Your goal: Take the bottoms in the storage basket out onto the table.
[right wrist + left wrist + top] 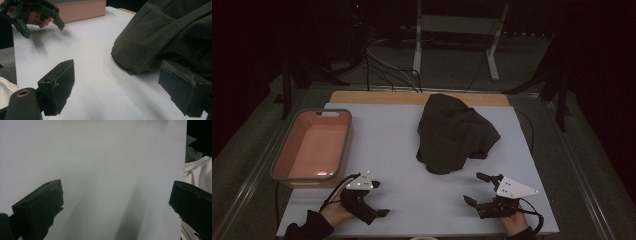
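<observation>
The right hand-held gripper [476, 189] sits low over the white worktop [402, 150] with its jaws wide apart and nothing in them. The left hand-held gripper [379, 199] is off to its side, jaws apart too and holding nothing. Just ahead of the right one lies a dark cloth [454, 132] in a heap. Farther off, past the left one, stands a pink tub [343, 150].

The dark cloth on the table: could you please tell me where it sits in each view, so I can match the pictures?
High view: the dark cloth lies bunched at the centre of the white tabletop, right of the pink bin.
Left gripper view: bare tabletop between the jaws; no cloth.
Right gripper view: the cloth fills the upper right, the bin at the top.
Shared landmark: the white tabletop.
</observation>
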Tool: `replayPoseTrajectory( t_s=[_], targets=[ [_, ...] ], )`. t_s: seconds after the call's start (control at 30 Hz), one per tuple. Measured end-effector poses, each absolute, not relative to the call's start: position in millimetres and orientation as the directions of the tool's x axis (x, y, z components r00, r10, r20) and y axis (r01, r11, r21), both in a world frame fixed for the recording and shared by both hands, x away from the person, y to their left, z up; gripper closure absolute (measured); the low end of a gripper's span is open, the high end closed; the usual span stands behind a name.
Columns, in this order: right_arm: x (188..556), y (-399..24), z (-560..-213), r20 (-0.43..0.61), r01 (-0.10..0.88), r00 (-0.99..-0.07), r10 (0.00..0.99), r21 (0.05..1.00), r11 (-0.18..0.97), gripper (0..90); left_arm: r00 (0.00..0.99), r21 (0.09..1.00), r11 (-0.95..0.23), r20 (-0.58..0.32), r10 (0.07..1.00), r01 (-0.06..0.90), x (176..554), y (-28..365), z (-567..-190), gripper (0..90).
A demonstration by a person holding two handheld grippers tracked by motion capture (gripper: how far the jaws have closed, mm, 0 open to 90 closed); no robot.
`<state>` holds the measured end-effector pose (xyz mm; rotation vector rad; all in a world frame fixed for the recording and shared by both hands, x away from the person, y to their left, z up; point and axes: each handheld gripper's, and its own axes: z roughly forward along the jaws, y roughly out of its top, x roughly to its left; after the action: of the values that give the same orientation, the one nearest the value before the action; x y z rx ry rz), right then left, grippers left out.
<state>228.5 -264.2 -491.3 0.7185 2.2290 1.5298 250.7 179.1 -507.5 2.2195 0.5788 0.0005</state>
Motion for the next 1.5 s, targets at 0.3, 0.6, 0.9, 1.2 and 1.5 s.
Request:
replayPoseTrajectory(
  t_s=[0.3, 0.6, 0.9, 1.2, 1.5],
  targets=[
    [228, -264, -491, 0.002, 0.212, -0.815, 0.580, 0.931, 0.296, 13.8, 0.893, 0.722, -0.551, -0.218, 0.393, 0.418, 242, 196, -506, 0.3],
    [228, -264, -492, 0.003, 0.215, -0.816, 0.578, 0.929, 0.300, 13.8, 0.889, 0.720, -0.544, -0.235, 0.393, 0.431, 235, 216, -506, 0.3],
    [228, -263, -492, 0.003, 0.217, -0.817, 0.577, 0.928, 0.302, 13.8, 0.883, 0.714, -0.550, -0.214, 0.417, 0.433, 227, 234, -506, 0.3],
    [229, -264, -492, 0.000, 0.216, -0.817, 0.577, 0.927, 0.307, 13.8, 0.885, 0.712, -0.555, -0.210, 0.416, 0.430, 225, 237, -509, 0.3],
    [230, -263, -493, -0.001, 0.218, -0.820, 0.572, 0.924, 0.315, 13.8, 0.893, 0.724, -0.552, -0.201, 0.403, 0.413, 224, 234, -506, 0.3]
  ],
)
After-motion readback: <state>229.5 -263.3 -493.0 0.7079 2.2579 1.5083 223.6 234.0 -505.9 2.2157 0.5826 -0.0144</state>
